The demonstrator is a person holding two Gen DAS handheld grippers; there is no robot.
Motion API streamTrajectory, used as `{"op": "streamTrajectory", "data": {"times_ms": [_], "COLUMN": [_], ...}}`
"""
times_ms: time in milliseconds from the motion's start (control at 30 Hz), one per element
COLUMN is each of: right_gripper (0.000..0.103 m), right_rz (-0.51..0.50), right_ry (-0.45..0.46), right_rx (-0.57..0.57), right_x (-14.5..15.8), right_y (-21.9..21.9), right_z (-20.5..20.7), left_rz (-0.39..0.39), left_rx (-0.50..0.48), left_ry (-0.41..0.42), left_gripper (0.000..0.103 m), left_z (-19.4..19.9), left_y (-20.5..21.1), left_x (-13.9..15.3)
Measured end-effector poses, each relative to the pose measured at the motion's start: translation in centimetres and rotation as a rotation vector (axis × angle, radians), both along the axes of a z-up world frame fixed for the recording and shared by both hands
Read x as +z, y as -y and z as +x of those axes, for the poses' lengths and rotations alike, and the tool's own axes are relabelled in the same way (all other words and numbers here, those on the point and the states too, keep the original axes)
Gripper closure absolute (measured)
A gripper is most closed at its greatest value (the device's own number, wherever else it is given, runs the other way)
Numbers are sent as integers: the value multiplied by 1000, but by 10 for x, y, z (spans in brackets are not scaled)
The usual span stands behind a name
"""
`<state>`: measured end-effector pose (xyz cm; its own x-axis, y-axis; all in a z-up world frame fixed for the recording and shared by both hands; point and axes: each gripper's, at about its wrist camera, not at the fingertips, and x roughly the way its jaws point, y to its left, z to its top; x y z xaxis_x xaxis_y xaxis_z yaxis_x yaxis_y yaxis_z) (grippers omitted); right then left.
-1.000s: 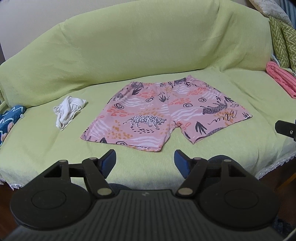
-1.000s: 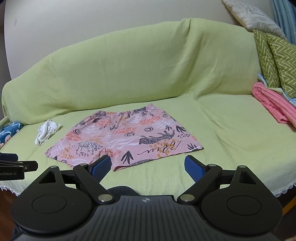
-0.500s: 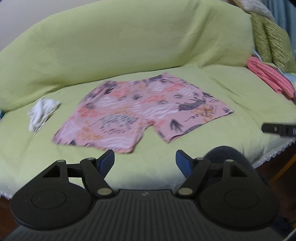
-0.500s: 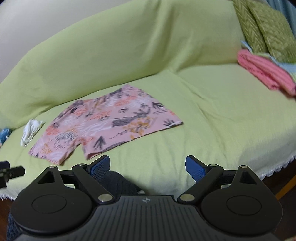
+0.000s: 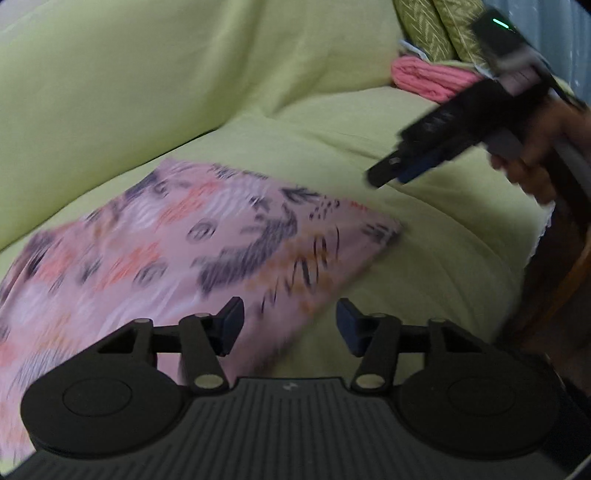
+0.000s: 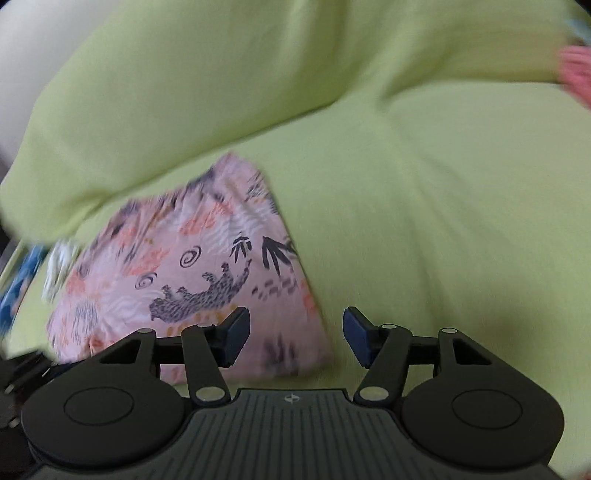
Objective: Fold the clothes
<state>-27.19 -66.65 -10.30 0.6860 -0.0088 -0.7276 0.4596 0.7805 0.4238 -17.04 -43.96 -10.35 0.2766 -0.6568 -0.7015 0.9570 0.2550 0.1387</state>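
Pink animal-print shorts [image 5: 192, 251] lie flat on the green sofa cover [image 5: 184, 92]. My left gripper [image 5: 290, 326] hovers low over the near hem of the right leg, and its jaws are closing with nothing pressed between the pads. A hand holds my right gripper [image 5: 388, 175], which shows at the upper right of the left wrist view, above the seat beside the shorts' right edge. In the right wrist view, the right gripper [image 6: 295, 336] stands over the right corner of the shorts [image 6: 207, 266]. Its jaws are closing too, and they grip no cloth.
A folded pink cloth [image 5: 432, 79] and green patterned cushions [image 5: 424, 29] sit at the sofa's far right. A white rag [image 6: 61, 266] and a blue patterned cloth [image 6: 18, 291] lie left of the shorts. The seat's front edge, with its lace trim [image 5: 535, 247], drops off on the right.
Both grippers have dropped and moved in close over the shorts' right leg, and both pairs of jaws have narrowed. The right gripper now shows large in the left wrist view.
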Motion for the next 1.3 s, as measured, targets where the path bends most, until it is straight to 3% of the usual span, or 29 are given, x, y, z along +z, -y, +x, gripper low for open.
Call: {"op": "streamTrajectory", "data": {"times_ms": [67, 233, 367, 500, 567, 633, 700, 767, 867, 967, 1033, 1100, 1167, 1200, 1267, 1300], "right_gripper": [43, 48, 50, 49, 57, 99, 101, 101, 101, 101, 101, 101, 101, 101, 98, 90], "right_rz": [73, 327, 385, 406, 410, 452, 538, 563, 610, 672, 700, 692, 712, 737, 752, 734], "right_ry": [-40, -148, -246, -314, -335, -372, -402, -416, -415, -420, -423, -449, -466, -468, -482, -491], "right_rx": [72, 68, 179, 330, 386, 411, 432, 467, 483, 477, 489, 502, 500, 497, 518, 542], "right_x": [-11, -37, -40, -47, -47, -50, -56, -55, -44, -31, -22, -16, -14, -14, -13, -11], "right_y": [21, 46, 59, 65, 68, 73, 74, 71, 71, 74, 73, 71, 72, 73, 74, 76], "right_z": [18, 20, 45, 73, 79, 84, 91, 101, 114, 123, 128, 133, 137, 140, 147, 152], "left_rz": [26, 160, 210, 230, 237, 230, 230, 250, 267, 251, 246, 262, 290, 296, 277, 267], "left_rx": [-10, -15, -8, 96, 167, 214, 228, 227, 286, 375, 404, 423, 433, 440, 454, 465], "left_ry": [-1, -42, -33, -96, -120, -122, -93, -29, 6, 16, 65, 113, 145, 153, 149, 144], "left_gripper": [54, 54, 54, 54, 54, 52, 49, 49, 49, 41, 41, 45, 83, 91, 100, 101], "left_z": [5, -6, -22, -29, -32, -40, -51, -65, -77, -76, -76, -75, -72, -70, -66, -63], "left_y": [20, 43, 63, 83, 94, 107, 122, 133, 143, 150, 156, 163, 168, 170, 169, 168], "left_x": [-10, -14, -10, -9, -8, -4, -3, -3, 1, 7, 7, 1, -8, -10, -8, -6]}}
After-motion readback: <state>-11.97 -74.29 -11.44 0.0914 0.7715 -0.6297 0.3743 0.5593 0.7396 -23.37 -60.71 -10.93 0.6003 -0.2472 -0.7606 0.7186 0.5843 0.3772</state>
